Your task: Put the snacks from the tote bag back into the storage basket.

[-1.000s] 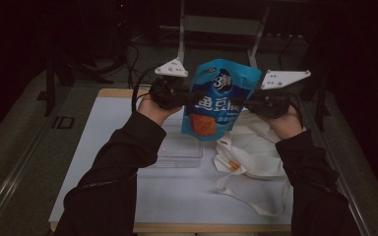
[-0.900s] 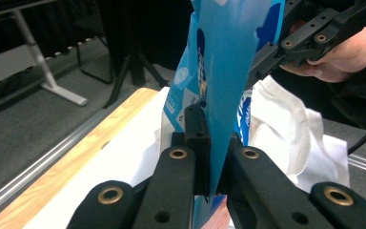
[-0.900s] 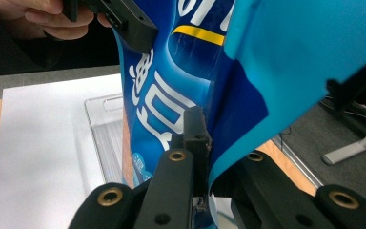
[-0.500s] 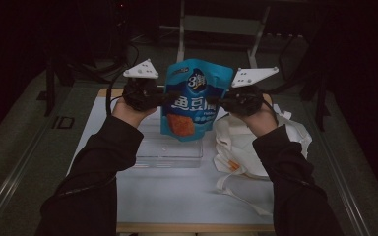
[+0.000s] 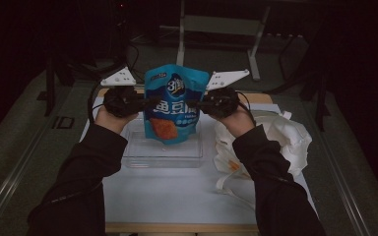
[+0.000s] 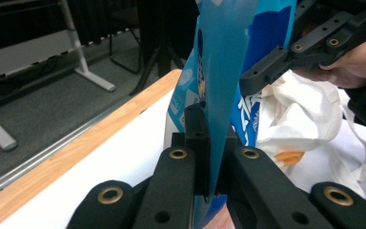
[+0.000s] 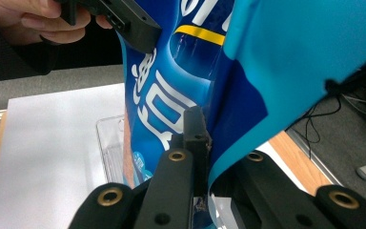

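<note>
From the high view, I have the left claw (image 5: 145,104) and right claw (image 5: 197,105) each clamped on a side edge of the blue snack bag (image 5: 173,105), upright above the clear tray (image 5: 162,152) on the bench (image 5: 177,196). My left claw view adds the white cloth bag (image 6: 305,114) beyond; the right claw view shows the tray rim directly below.

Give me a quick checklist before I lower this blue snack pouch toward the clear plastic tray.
1. Left gripper shut on the blue snack pouch's side edge: ok.
2. Right gripper shut on the opposite edge: ok.
3. Pouch upright, print facing the person: ok.
4. Clear plastic tray directly under the pouch: ok.
5. White cloth bag lying clear of the tray's opening: ok, it lies to the tray's right.
6. Pouch bottom touching the tray: cannot tell.
</note>
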Demonstrator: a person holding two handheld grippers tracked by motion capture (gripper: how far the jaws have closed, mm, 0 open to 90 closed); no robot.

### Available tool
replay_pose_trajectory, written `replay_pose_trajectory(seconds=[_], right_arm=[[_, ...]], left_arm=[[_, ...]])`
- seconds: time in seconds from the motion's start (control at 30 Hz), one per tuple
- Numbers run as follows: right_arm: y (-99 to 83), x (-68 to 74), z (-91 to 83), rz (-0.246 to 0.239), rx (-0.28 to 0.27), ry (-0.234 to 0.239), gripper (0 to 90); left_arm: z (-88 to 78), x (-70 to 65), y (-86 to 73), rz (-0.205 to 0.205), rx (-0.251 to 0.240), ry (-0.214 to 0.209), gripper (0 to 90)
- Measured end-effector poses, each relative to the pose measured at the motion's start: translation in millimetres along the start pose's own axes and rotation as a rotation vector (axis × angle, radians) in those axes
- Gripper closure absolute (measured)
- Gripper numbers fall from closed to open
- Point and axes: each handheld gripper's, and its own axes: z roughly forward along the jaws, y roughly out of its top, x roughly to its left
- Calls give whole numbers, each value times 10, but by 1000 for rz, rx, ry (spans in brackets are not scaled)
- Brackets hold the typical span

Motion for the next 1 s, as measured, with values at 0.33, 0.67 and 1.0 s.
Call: replay_pose_trajectory(seconds=[0.33, 0.67, 1.0], right_arm=[[-136, 0, 213, 16, 23, 11, 886], [-300, 74, 404, 35, 51, 30, 886], [-458, 171, 594, 71, 70, 66, 886]], left_arm=[[59, 102, -261, -35, -1, -3, 900], [89, 166, -512, -46, 22, -18, 900], [93, 243, -760, -63, 32, -52, 900]])
